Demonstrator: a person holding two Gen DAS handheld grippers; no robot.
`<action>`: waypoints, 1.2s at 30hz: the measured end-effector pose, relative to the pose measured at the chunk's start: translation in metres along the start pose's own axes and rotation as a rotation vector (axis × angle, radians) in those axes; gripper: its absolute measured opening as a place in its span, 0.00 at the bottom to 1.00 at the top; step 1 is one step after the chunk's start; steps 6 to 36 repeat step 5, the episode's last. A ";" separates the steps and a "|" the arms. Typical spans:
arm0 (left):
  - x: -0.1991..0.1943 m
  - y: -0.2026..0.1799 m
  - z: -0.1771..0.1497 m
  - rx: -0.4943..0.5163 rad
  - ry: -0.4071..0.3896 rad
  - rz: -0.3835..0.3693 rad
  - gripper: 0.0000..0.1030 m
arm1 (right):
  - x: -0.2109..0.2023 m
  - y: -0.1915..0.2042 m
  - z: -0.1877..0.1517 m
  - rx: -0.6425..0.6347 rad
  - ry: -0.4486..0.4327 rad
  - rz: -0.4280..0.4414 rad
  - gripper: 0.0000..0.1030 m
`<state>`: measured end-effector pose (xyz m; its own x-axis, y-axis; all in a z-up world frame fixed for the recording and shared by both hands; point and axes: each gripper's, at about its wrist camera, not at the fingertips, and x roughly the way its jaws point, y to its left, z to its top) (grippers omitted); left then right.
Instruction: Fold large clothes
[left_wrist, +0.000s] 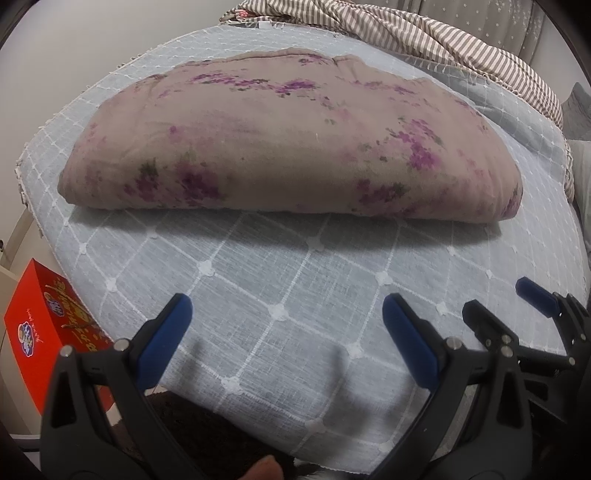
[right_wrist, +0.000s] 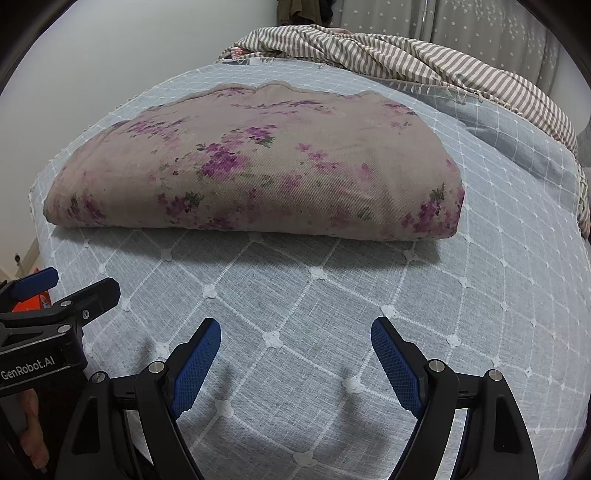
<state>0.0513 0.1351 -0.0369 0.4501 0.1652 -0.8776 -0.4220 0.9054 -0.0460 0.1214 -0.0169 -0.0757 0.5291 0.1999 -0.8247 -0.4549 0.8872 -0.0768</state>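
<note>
Both grippers hang over the near part of the bed, jaws spread wide and holding nothing: the left gripper and the right gripper each have only bare bedspread between their 2 blue pads. The folded floral quilt lies further up the bed, well apart from both, its thick folded edge facing them. A striped blanket is bunched behind it, and a red box stands off the bed's left edge.

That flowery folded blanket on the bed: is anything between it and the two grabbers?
Nothing visible. Only bare blue checked bedspread lies between the folded floral blanket and the open left gripper and right gripper. The striped cloth lies behind the blanket.
</note>
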 end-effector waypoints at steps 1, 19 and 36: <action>0.000 0.000 0.000 0.000 0.002 -0.002 0.99 | 0.000 0.000 0.000 0.000 -0.001 0.001 0.82; 0.002 -0.002 -0.001 0.003 0.007 -0.002 0.99 | -0.001 -0.001 -0.002 -0.001 -0.005 0.001 0.82; 0.002 -0.002 -0.001 0.003 0.007 -0.002 0.99 | -0.001 -0.001 -0.002 -0.001 -0.005 0.001 0.82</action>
